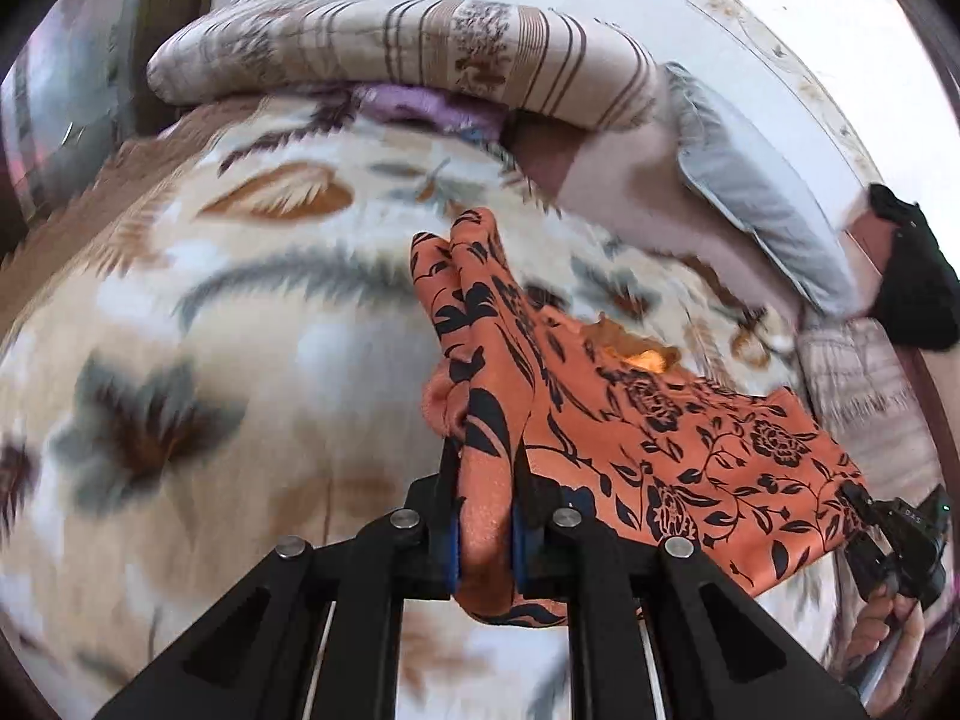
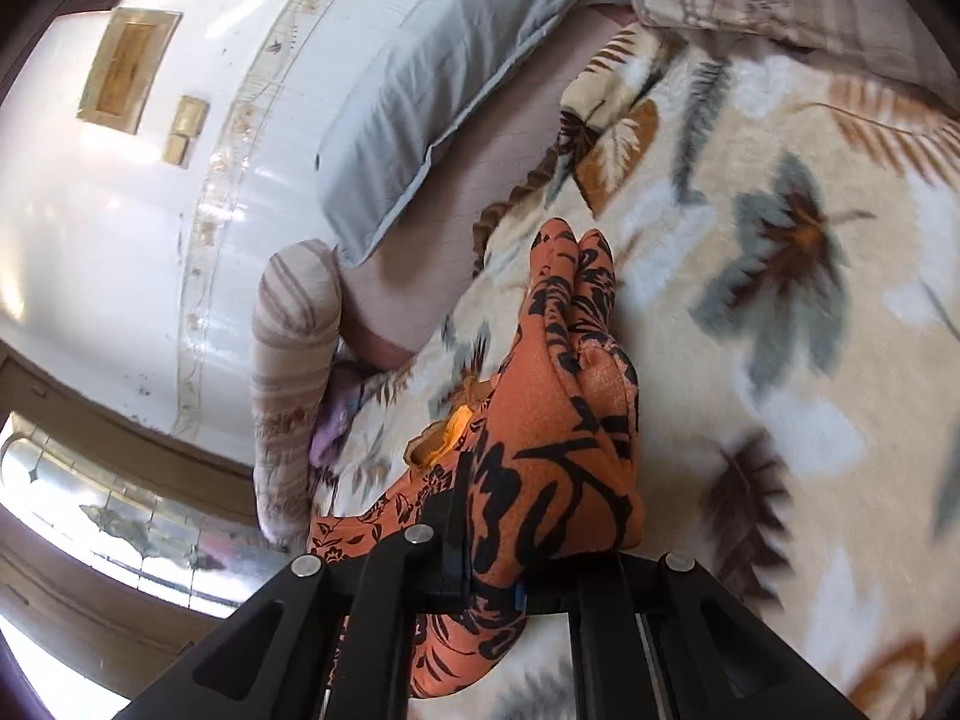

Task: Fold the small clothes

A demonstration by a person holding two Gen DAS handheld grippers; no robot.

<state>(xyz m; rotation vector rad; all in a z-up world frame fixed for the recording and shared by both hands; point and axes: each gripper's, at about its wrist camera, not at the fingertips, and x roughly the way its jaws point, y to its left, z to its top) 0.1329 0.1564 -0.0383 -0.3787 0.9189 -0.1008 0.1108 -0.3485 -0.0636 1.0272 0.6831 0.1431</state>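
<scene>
We see the orange garment with black flower print [image 1: 690, 438] stretched in the air above the leaf-patterned blanket [image 1: 180, 312], one bunched edge clamped tight in our left gripper [image 1: 486, 456] and the other in our right gripper [image 2: 540, 480] (grey pillow [image 2: 432, 78] behind).

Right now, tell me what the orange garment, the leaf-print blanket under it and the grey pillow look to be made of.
Orange garment: thin woven fabric, likely satin-like synthetic; faint sheen, soft drape, black floral print.
Leaf-print blanket: plush fleece, probably; fuzzy matte surface, though motion blur softens it.
Grey pillow: smooth matte woven cover, cotton-like; fine creases and a flat stitched border.
</scene>
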